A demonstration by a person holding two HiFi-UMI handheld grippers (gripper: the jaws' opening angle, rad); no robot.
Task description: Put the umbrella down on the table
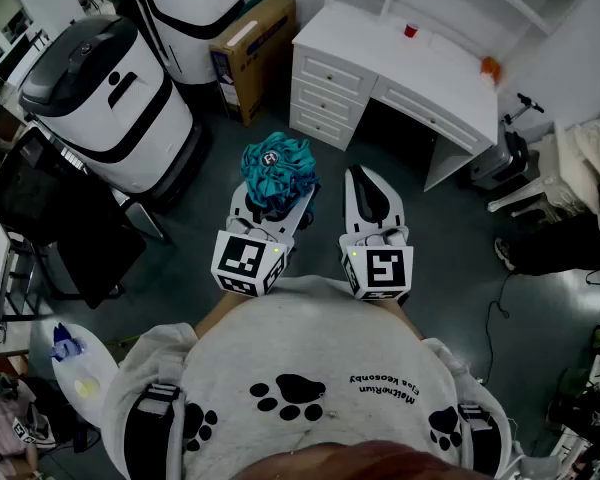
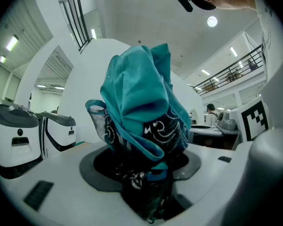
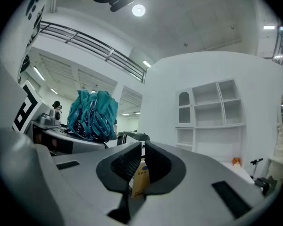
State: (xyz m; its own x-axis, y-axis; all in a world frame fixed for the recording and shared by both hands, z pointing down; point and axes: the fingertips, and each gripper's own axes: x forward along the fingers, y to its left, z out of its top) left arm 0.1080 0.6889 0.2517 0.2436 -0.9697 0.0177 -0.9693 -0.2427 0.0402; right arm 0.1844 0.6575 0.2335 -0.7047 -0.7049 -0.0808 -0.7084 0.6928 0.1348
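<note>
Asking: Which stage is shown?
Answering: The carry. The left tongs (image 2: 144,171) are clamped on the folded teal umbrella (image 1: 278,173), which hangs above the floor in front of the person. The right tongs (image 3: 142,149) are drawn narrow, with nothing between them.
Asking: What remains?
Answering: By these views, nearly everything. The white worktop (image 1: 420,63) lies far right, well apart from the umbrella, so approach, lowering and release are not yet done.

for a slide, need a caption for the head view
Left gripper holds a bundled teal umbrella, right gripper shut and empty beside it, white desk ahead.
</note>
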